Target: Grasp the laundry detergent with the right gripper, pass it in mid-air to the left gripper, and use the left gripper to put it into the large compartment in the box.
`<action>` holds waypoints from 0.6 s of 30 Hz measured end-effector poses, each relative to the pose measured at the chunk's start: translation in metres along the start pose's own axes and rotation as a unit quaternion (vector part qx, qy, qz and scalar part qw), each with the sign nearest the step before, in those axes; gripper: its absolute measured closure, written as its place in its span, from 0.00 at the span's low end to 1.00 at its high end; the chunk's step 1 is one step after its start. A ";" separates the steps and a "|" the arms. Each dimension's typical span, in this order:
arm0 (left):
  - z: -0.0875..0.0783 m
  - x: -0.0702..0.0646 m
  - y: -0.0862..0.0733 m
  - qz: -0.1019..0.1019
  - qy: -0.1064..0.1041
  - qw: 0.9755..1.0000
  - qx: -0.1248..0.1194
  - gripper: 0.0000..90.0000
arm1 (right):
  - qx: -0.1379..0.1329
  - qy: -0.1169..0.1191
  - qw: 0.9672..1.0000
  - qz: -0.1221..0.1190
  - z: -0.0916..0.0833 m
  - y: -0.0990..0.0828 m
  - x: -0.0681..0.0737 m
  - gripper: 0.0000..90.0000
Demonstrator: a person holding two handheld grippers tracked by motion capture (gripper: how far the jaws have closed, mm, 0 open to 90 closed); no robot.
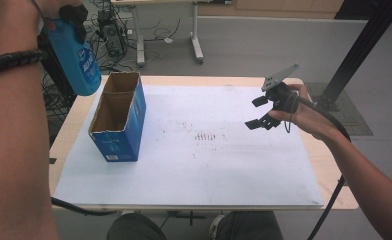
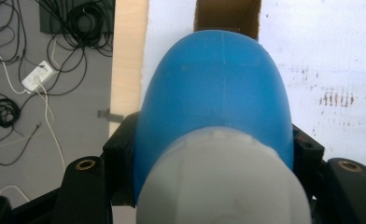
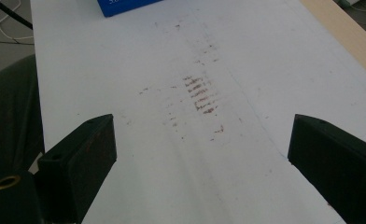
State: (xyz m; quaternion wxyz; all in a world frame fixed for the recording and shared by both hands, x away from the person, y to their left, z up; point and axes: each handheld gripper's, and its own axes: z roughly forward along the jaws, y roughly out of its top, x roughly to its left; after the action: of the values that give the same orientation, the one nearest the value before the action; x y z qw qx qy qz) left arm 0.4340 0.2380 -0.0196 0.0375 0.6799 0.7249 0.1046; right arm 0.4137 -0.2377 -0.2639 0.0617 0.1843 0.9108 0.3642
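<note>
The left gripper (image 2: 214,158) has its jaws clamped on a blue plastic bottle with a white cap (image 2: 216,107), hanging ahead of them above the open blue cardboard box (image 1: 118,117); lowering it inside remains. The right gripper (image 1: 260,112) hovers, jaws apart and empty.

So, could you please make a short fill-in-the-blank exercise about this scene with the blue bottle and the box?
1. The left gripper is shut on a blue ____ with a white cap.
2. The open cardboard box on the white sheet has ____ compartments.
3. The jaws of the right gripper stand ____, with nothing between them.
4. Seen from the high view, the box stands near the ____ edge of the table.

Missing words: bottle; two; open; left
</note>
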 end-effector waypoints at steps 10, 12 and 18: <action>0.008 0.004 -0.002 -0.014 -0.008 1.000 0.001 0.41 | 0.003 -0.002 1.000 -0.001 -0.001 -0.001 0.001 0.09; 0.010 0.004 -0.002 -0.013 -0.008 1.000 0.001 0.41 | 0.003 -0.001 1.000 -0.003 -0.001 0.000 0.001 0.09; 0.015 0.001 -0.001 -0.012 -0.010 1.000 0.003 0.41 | 0.006 -0.002 1.000 -0.005 -0.002 0.000 0.002 0.09</action>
State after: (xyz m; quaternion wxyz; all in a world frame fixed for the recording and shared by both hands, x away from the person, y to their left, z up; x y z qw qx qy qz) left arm 0.4356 0.2409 -0.0347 0.0443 0.6722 0.7329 0.0951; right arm 0.4111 -0.2379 -0.2625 0.0641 0.1807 0.9139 0.3578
